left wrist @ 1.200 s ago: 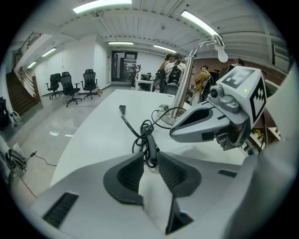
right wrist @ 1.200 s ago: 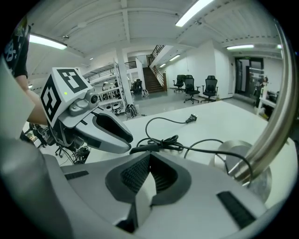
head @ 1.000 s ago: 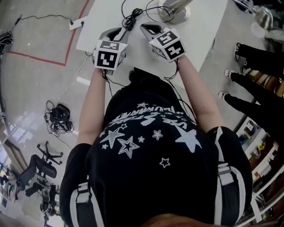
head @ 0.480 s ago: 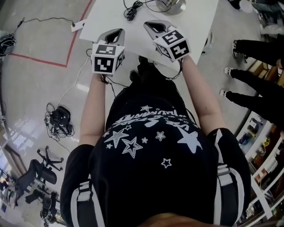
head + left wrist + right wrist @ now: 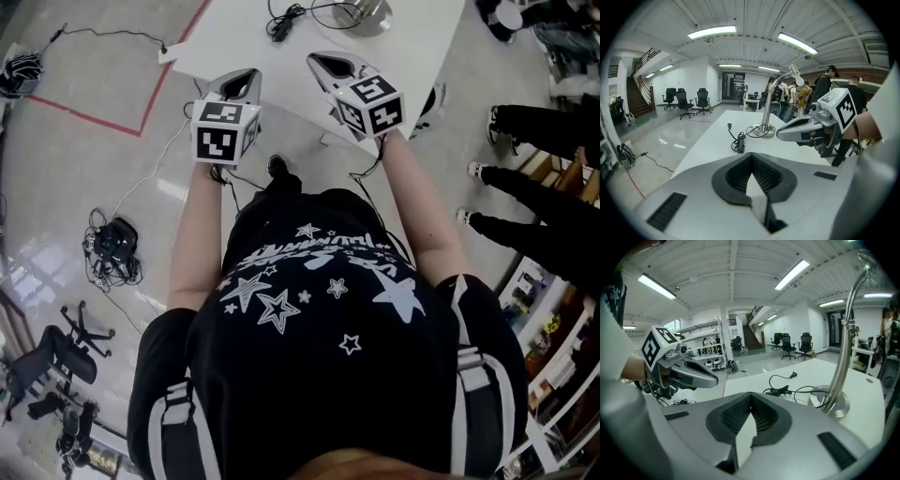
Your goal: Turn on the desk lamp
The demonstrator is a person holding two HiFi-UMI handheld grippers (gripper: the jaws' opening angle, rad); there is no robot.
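Just over the worktop's near edge, left hand-held gripper and right hand-held gripper hang, jaws together, empty; lamp stands beyond.

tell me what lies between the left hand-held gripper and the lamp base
Only a bundled black cord, trailing to the lamp base, on the white table; the left gripper view shows it best.

You have a white table before you, on which the desk lamp stands by its round metal base, a black cord bunched just beside it and its plug lying on the bare top.
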